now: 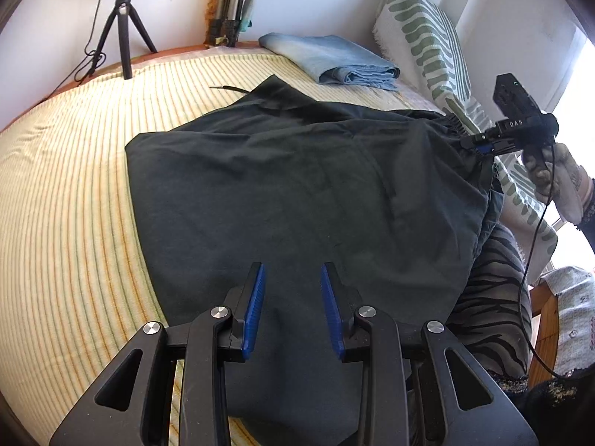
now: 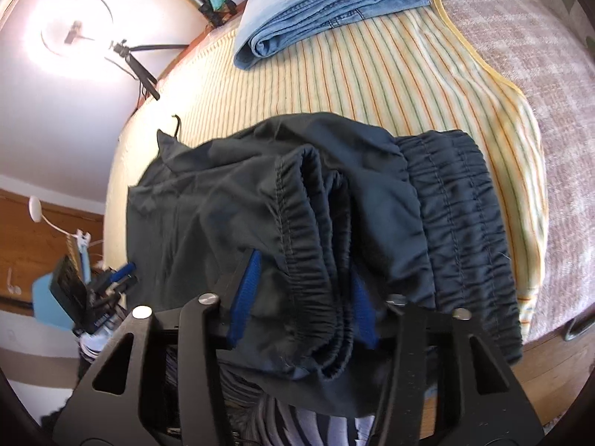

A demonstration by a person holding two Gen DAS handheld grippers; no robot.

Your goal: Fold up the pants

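Dark pants [image 1: 297,186] lie folded over on the striped bedsheet [image 1: 67,186]. My left gripper [image 1: 293,267] hovers over their near edge; its blue pads stand apart and pinch no cloth. At the right, a gloved hand [image 1: 561,182] carries my right gripper [image 1: 465,143], which holds the pants' gathered end raised and taut. In the right wrist view the bunched elastic hems [image 2: 308,223] sit between the blue pads of the right gripper [image 2: 305,265]. The gathered waistband [image 2: 457,223] lies just beyond them. The left gripper [image 2: 111,282] shows at the lower left.
Folded blue jeans [image 1: 331,59] rest at the far side of the bed. A lamp tripod [image 1: 126,26] stands at the far left edge. A green-patterned cushion [image 1: 427,44] leans at the right. A zebra-print leg [image 1: 491,290] is close on the right.
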